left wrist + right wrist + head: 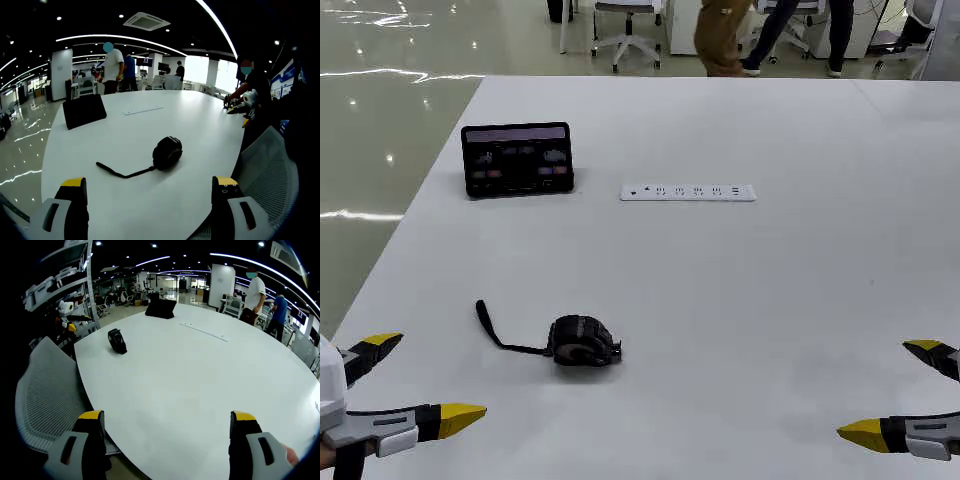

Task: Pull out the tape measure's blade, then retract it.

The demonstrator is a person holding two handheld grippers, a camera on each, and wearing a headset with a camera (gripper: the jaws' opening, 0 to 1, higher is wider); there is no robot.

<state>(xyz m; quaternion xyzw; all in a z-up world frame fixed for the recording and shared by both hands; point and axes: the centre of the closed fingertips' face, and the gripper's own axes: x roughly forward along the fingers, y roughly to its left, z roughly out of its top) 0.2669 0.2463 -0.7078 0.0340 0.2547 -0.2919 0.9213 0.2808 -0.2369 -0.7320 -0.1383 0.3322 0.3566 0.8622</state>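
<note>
A black tape measure [584,341] lies on the white table [770,280], its wrist strap [492,327] trailing to the left and its blade wound in. In the left gripper view the tape measure [167,152] sits ahead between the jaws, a short way off. It appears small and far to the left as the tape measure [117,340] in the right gripper view. My left gripper [420,380] hangs open at the near left edge. At the near right, my right gripper [900,392] is open too. Neither touches anything.
A dark tablet [517,159] stands propped at the back left of the table, and a white power strip [688,192] lies behind the tape measure. A mesh office chair [47,395] stands at the table's near edge. People and chairs are beyond the far edge.
</note>
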